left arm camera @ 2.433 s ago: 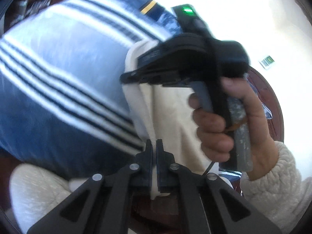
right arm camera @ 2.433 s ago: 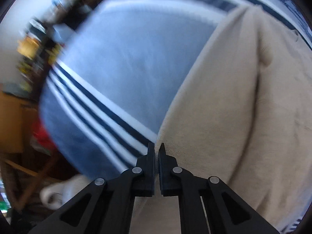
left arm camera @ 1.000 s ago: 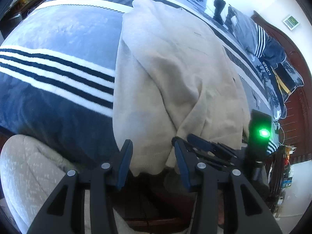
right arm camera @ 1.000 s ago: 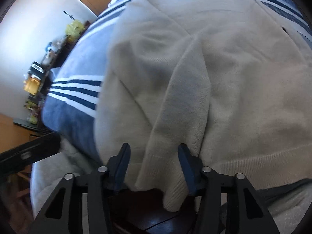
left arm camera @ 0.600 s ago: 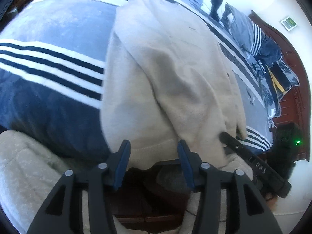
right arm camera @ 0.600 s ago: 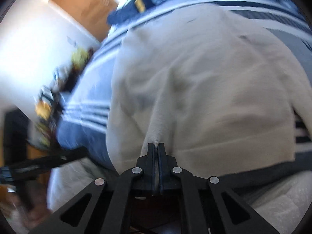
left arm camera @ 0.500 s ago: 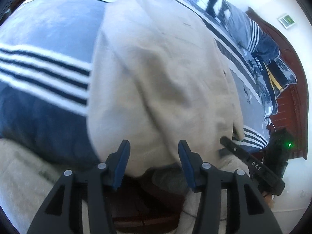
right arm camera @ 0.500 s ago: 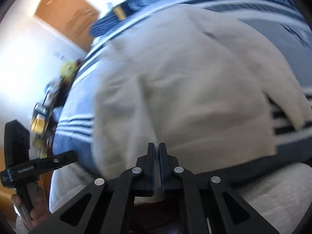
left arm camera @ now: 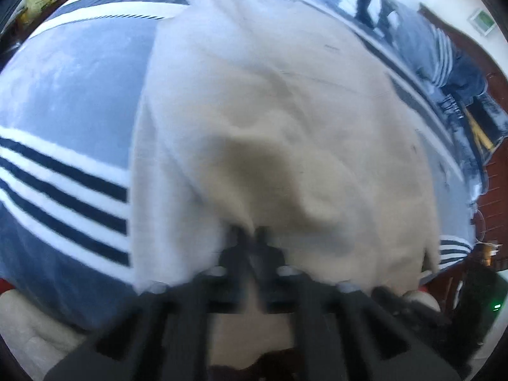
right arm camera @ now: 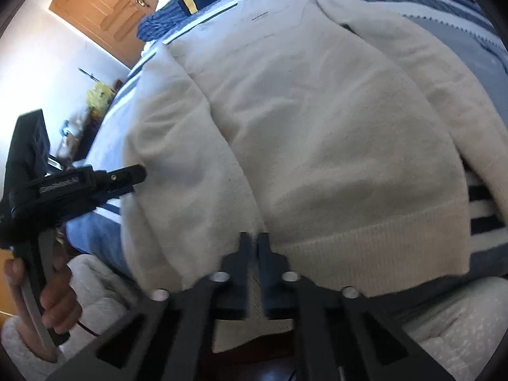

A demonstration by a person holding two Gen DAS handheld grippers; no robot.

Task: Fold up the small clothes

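A cream knit sweater (right arm camera: 333, 133) lies spread on a blue blanket with white and dark stripes (left arm camera: 63, 101); it also shows in the left wrist view (left arm camera: 285, 120). My left gripper (left arm camera: 250, 235) is shut on the sweater's near edge, blurred by motion. My right gripper (right arm camera: 254, 238) is shut on the ribbed hem (right arm camera: 374, 247) at the bed's near edge. The left gripper also shows at the left of the right wrist view (right arm camera: 136, 174), held by a hand.
Folded dark and striped clothes (left arm camera: 444, 63) lie at the far end of the bed. A wooden headboard (left arm camera: 495, 190) stands at the right. A wooden door (right arm camera: 101, 12) and cluttered shelves (right arm camera: 95, 101) are beyond the bed. White fleece sleeves (right arm camera: 460, 317) are below.
Both grippers let go of the sweater, opened above the near hem, then shut on it again: the right one first, the left one just now. The sweater now lies flatter.
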